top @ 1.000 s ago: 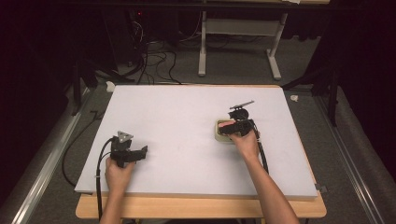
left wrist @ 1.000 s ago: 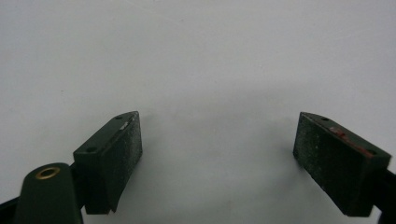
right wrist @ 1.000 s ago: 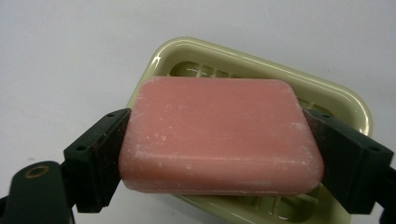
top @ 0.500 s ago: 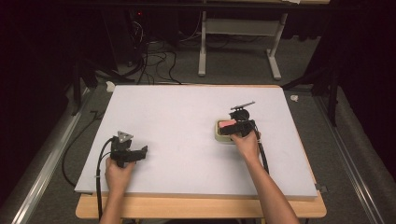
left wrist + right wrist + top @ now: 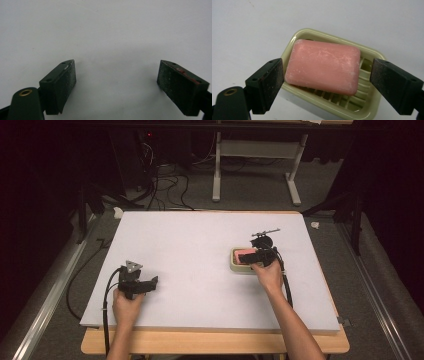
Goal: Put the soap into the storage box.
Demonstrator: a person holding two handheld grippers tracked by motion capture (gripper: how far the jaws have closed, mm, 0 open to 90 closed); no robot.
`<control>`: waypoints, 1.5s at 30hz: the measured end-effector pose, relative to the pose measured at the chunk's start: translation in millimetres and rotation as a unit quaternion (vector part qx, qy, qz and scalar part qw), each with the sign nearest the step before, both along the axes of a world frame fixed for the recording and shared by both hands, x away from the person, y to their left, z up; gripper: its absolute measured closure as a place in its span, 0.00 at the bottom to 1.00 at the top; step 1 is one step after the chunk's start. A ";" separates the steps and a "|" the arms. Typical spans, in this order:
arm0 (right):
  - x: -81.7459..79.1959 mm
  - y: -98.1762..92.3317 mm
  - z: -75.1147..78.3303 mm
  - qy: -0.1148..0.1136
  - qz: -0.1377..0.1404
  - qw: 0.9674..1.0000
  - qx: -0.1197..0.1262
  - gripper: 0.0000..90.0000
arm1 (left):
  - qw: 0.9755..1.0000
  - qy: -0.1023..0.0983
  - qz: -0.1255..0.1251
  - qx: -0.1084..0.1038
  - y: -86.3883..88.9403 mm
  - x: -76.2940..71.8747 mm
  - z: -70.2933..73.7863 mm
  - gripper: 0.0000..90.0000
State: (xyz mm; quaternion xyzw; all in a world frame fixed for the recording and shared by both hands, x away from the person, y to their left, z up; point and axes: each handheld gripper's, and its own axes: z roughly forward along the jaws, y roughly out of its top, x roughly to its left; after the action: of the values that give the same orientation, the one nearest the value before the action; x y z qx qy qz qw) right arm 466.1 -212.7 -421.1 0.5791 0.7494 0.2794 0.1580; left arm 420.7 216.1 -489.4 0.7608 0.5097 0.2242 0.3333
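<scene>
now | right gripper (image 5: 324, 80) open; pink soap (image 5: 323, 66) in dish (image 5: 367, 105) between jaws | left gripper (image 5: 116, 82) open

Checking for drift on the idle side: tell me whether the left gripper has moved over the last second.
No. In the high view the left gripper sits at the same spot near the table's front left corner, open over bare white surface.
</scene>
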 end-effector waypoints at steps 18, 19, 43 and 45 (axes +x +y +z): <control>-15.5 -18.2 13.5 -0.042 0.002 0.999 0.012 0.16 | 1.000 0.000 0.000 0.000 -0.1 0.0 0.0 0.18; -16.1 -19.3 13.4 -0.042 0.000 0.999 0.012 0.16 | 1.000 0.000 0.000 0.000 -0.1 0.0 0.0 0.18; -32.1 -41.9 19.7 -0.069 -0.007 0.997 0.023 0.17 | 1.000 0.000 0.000 0.001 -0.1 -0.1 0.0 0.18; -33.4 -43.7 20.6 -0.071 -0.007 0.997 0.025 0.17 | 1.000 0.000 0.000 0.001 -0.2 -0.1 0.0 0.18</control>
State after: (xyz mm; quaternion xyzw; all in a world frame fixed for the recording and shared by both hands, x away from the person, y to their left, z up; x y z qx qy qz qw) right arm 432.7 -256.4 -400.5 0.5670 0.7248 0.3376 0.1982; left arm 420.6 215.9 -489.4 0.7609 0.5093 0.2249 0.3331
